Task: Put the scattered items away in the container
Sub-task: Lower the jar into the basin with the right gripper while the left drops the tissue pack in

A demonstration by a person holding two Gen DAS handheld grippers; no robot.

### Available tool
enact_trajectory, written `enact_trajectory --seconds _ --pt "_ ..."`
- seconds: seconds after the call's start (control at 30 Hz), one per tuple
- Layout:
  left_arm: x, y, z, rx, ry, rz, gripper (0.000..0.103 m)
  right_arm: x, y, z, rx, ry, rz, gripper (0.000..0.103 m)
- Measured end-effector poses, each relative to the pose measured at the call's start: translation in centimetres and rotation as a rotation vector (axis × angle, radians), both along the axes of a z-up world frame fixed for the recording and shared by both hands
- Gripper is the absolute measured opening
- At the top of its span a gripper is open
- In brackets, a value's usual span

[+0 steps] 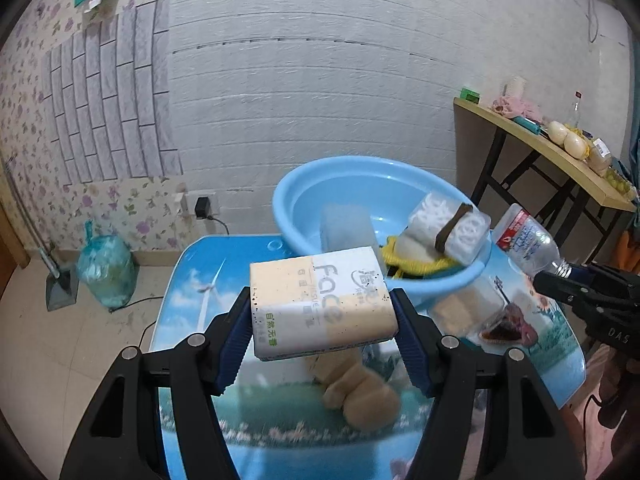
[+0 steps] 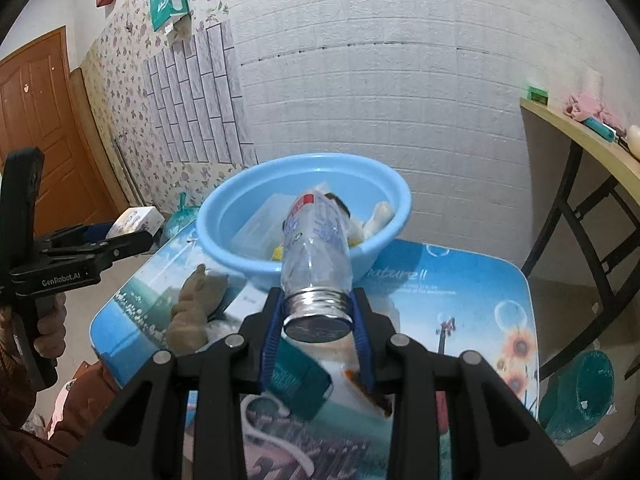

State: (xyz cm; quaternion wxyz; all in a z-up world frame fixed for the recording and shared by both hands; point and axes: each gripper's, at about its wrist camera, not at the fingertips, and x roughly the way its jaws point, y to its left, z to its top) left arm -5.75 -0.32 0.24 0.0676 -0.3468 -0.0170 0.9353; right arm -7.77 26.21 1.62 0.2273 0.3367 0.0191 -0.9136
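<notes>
My left gripper (image 1: 324, 316) is shut on a white and beige tissue pack (image 1: 320, 304), held above the table just in front of the blue basin (image 1: 296, 196). My right gripper (image 2: 318, 316) is shut on the silver cap end of a clear plastic bottle (image 2: 316, 240), which points toward the blue basin (image 2: 248, 184). The bottle also shows in the left wrist view (image 1: 528, 240) beside the basin's right rim. The basin holds a cotton-swab pack (image 1: 444, 228), a clear box and a yellow item. A tan plush toy (image 1: 360, 392) lies on the table under the tissue pack.
The small table (image 2: 460, 288) has a blue printed top. A wrapped snack (image 1: 504, 328) and a teal packet (image 2: 300, 380) lie on it. A wooden side table (image 1: 552, 148) with clutter stands at right. A green bin (image 2: 580, 392) sits on the floor.
</notes>
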Motion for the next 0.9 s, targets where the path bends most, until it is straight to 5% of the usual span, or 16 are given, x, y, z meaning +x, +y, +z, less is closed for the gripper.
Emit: enact_trajectory --seconds 0.9 --pt "-9.8 4.8 -2.8 -0.024 -0.062 -0.102 0.066 -9.7 -2.8 -1.0 -0.007 -0.008 0.052 0.032"
